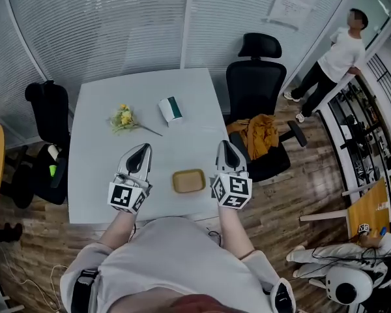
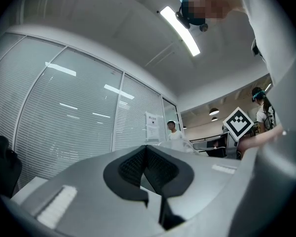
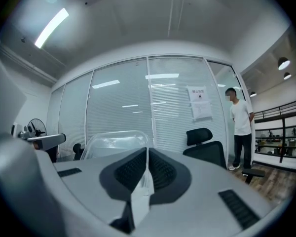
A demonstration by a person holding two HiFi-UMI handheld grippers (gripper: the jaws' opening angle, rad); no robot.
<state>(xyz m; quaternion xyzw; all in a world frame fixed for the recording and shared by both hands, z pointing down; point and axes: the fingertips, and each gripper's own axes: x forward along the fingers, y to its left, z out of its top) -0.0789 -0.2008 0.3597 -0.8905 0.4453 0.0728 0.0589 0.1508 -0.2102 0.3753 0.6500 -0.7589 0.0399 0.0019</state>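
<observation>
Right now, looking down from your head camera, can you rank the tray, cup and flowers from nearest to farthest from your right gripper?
1. The tray, just left of the right gripper, by the table's near edge.
2. The cup, farther up the table, mid-table.
3. The flowers, farthest, toward the left side.
</observation>
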